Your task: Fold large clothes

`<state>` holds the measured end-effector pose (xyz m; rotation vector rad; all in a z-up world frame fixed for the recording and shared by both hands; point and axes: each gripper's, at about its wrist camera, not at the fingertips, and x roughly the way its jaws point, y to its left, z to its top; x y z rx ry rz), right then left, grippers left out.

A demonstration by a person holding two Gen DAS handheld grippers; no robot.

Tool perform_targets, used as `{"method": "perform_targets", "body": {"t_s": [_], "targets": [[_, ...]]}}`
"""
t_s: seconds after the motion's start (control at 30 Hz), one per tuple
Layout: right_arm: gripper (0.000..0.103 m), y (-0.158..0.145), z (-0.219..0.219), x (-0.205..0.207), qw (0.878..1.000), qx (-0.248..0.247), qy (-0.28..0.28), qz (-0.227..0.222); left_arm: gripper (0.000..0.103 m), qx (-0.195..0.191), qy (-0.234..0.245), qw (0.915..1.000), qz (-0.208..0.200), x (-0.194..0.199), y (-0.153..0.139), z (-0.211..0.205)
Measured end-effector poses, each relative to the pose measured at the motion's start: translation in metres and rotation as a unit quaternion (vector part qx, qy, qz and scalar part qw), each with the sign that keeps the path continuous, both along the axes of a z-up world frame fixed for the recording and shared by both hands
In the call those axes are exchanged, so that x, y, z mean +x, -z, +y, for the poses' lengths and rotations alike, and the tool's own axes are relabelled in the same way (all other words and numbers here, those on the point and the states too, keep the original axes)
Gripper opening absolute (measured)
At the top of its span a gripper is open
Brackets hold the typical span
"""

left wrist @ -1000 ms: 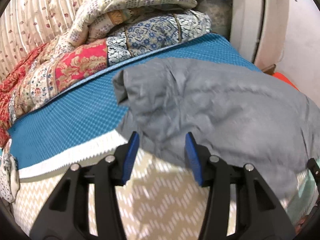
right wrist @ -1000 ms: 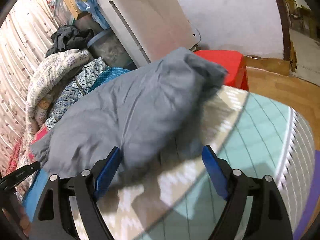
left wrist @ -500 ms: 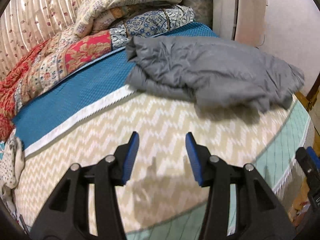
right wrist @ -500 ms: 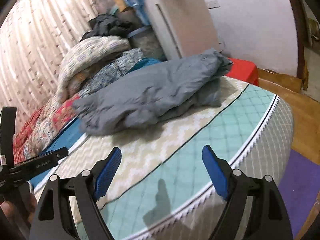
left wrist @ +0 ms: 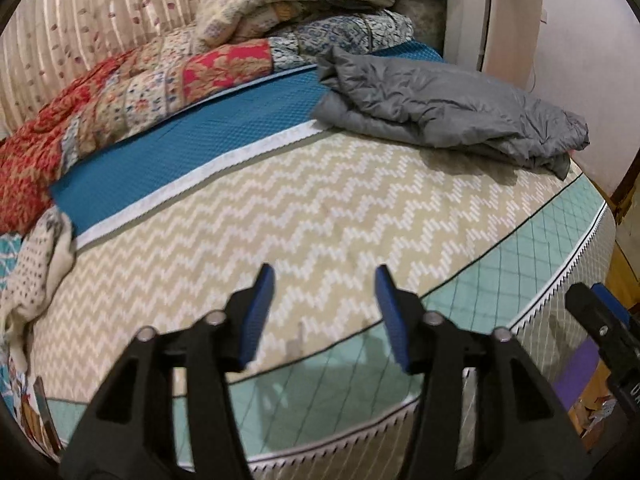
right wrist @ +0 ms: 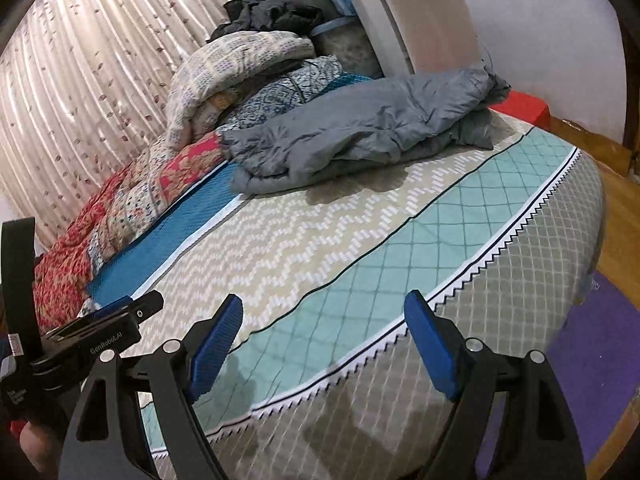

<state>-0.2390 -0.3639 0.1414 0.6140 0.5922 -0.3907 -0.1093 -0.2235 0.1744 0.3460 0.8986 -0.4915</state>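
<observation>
bed (left wrist: 320,216) with a chevron cover fills both views; striped curtain (right wrist: 80,92) behind, stacked quilts (left wrist: 248,28) along the far side. grey padded garment (left wrist: 440,108) lies folded in a loose bundle at the far end of the bed, partly on the teal sheet (left wrist: 224,136), well apart from both grippers.

left gripper (left wrist: 324,312): fingers apart and opening, nothing between them. right gripper (right wrist: 324,344): fingers apart, empty, over the near edge of the bed.

judgement: fold looks mostly done; bundle is uneven, top layer puffed. to finish well: approach low, press the top layer flat, square the loose right end under the stack. padded fabric will likely spring back, so grip through all layers, not just the shell.
</observation>
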Motion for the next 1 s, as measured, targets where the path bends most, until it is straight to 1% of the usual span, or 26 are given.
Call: {"method": "perform_targets", "body": {"t_s": [0.03, 0.13, 0.3, 0.4, 0.53, 0.63, 0.67, 0.8, 0.9, 1.0], "targets": [[0.044, -0.002, 0.003, -0.002, 1.0, 0.001, 0.0, -0.001, 0.061, -0.003, -0.004, 1.0, -0.002, -0.003, -0.002, 0.007], [0.044, -0.006, 0.018, -0.007, 1.0, 0.006, -0.01, 0.002, 0.061, -0.008, -0.012, 0.9998, -0.011, -0.011, -0.006, 0.024], [0.043, -0.003, 0.037, -0.01, 0.999, 0.022, -0.025, 0.022, 0.063, -0.008, -0.017, 0.9998, 0.006, -0.023, -0.003, 0.046], [0.043, -0.005, 0.047, -0.013, 0.999, 0.018, -0.031, 0.027, 0.067, -0.006, -0.021, 0.9997, 0.008, -0.031, -0.002, 0.059], [0.043, -0.008, 0.061, -0.018, 0.999, 0.008, -0.03, 0.029, 0.079, -0.008, -0.024, 0.9997, 0.007, -0.04, -0.004, 0.075], [0.043, -0.006, 0.07, -0.02, 0.998, 0.011, -0.017, 0.051, 0.085, -0.011, -0.028, 0.9995, -0.005, -0.048, -0.007, 0.087], [0.043, -0.005, 0.072, -0.02, 0.998, 0.015, -0.018, 0.052, 0.087, -0.011, -0.03, 0.9995, -0.006, -0.05, -0.007, 0.089], [0.043, -0.001, 0.08, -0.019, 0.998, 0.023, -0.026, 0.061, 0.089, -0.007, -0.033, 0.9994, 0.002, -0.058, -0.005, 0.1], [0.043, -0.001, 0.089, -0.018, 0.997, 0.018, -0.033, 0.07, 0.091, -0.006, -0.031, 0.9995, 0.007, -0.063, -0.002, 0.107], [0.043, -0.003, 0.099, -0.015, 0.996, 0.004, -0.04, 0.081, 0.092, 0.005, -0.023, 0.9996, 0.014, -0.065, 0.002, 0.109]]}}
